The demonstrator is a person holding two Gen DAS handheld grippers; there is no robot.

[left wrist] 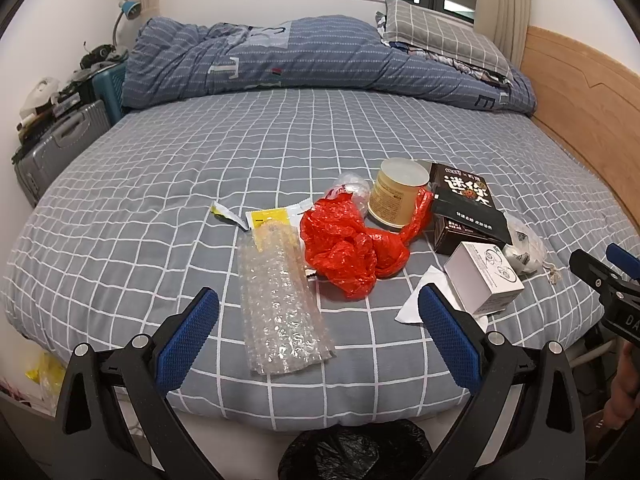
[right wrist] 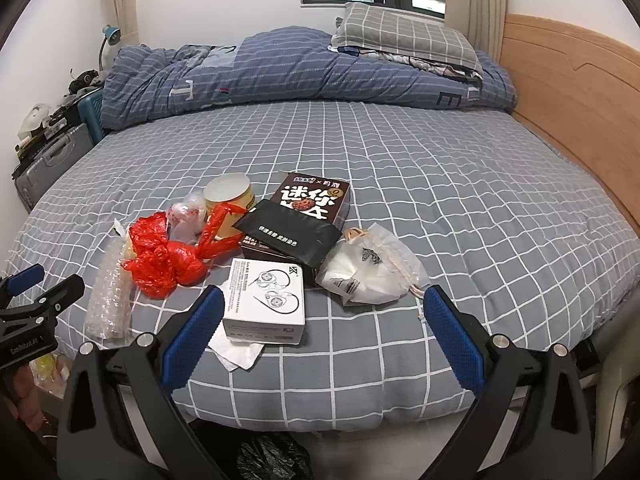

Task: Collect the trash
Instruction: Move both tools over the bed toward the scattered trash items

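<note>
I'm hovering both grippers, left gripper and right gripper, jaws spread and empty, over the bed; next I'm likely closing on the bubble wrap at lower centre for the bin.

Each black tool has blue textured pads and silver screws

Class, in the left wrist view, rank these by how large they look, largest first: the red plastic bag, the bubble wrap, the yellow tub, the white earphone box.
1. bubble wrap
2. red plastic bag, close behind it; the wrap lies nearer the camera, so this order is unsure
3. white earphone box and yellow tub look alike; not ranked
</note>
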